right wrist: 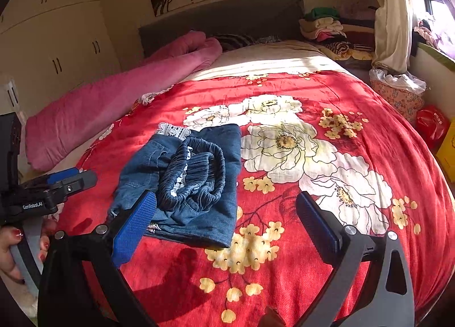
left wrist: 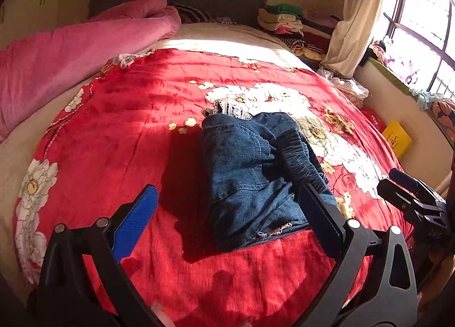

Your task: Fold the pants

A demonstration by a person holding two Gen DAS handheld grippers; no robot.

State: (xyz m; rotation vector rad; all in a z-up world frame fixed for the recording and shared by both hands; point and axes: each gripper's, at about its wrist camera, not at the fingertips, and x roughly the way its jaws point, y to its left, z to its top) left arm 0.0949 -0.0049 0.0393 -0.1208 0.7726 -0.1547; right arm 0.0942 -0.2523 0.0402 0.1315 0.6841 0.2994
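So both tools are spread wide and holding nothing. The left gripper hangs just above the near end of the pants, and the right gripper hovers beside their right edge, probably backed off to check the fold. The denim pants sit in a compact bundle on the red floral bedspread, roughly mid-bed. Looks like 1 or 2 folds are already in: the elastic waistband is scrunched on top, and a bit of white lace trim pokes out at the far end. It's lumpy, not flat. Further back, a pink quilt lies along the left side.
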